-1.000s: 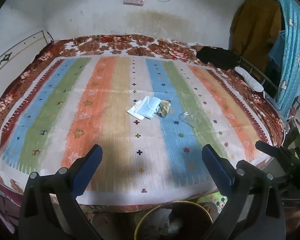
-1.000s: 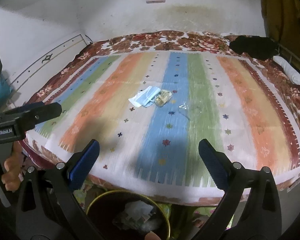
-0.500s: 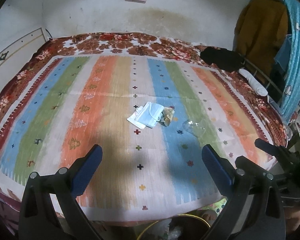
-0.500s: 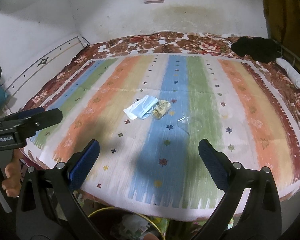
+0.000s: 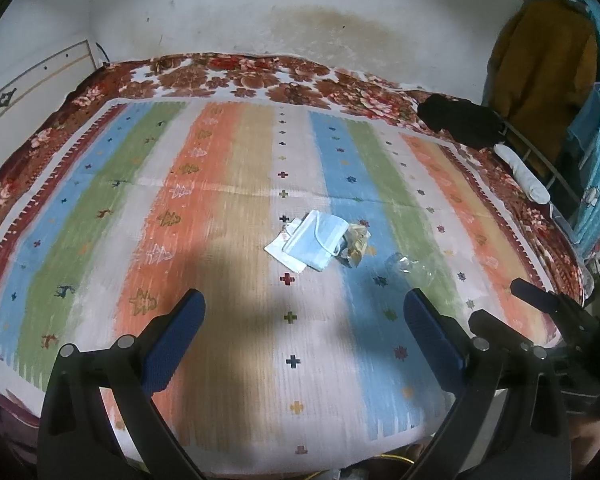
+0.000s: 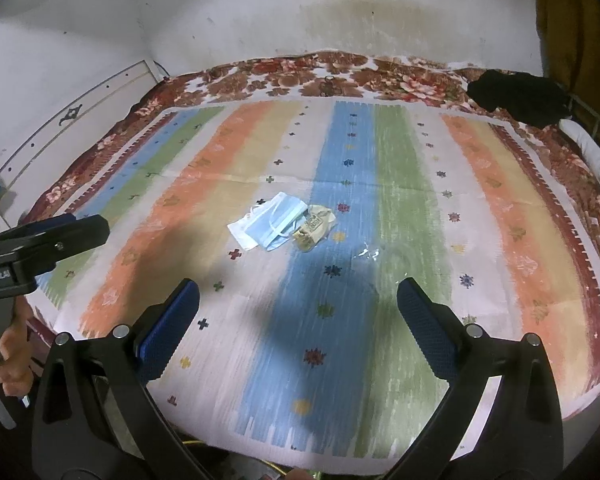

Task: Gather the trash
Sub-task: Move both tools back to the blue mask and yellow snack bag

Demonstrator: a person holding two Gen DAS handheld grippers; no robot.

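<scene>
A small pile of trash lies mid-bed on the striped mat (image 5: 220, 208): a blue face mask (image 5: 318, 238) over a white paper (image 5: 280, 249), a crumpled yellowish wrapper (image 5: 358, 242) beside it, and a clear plastic piece (image 5: 410, 266) to the right. The right wrist view shows the same mask (image 6: 274, 222), wrapper (image 6: 314, 227) and clear plastic (image 6: 370, 254). My left gripper (image 5: 302, 334) is open and empty, short of the pile. My right gripper (image 6: 298, 322) is open and empty, also short of it. The left gripper's body (image 6: 40, 240) shows at the right wrist view's left edge.
A floral blanket (image 5: 260, 80) borders the mat. A black cloth (image 5: 458, 122) and a white roll (image 5: 524, 178) lie at the far right. Hanging clothes (image 5: 540, 56) stand right of the bed. A yellow bin rim (image 6: 204, 454) peeks below the bed's near edge.
Both grippers have moved forward over the bed toward the pile. The bin below the bed edge has nearly dropped out of view. Both stay open.
</scene>
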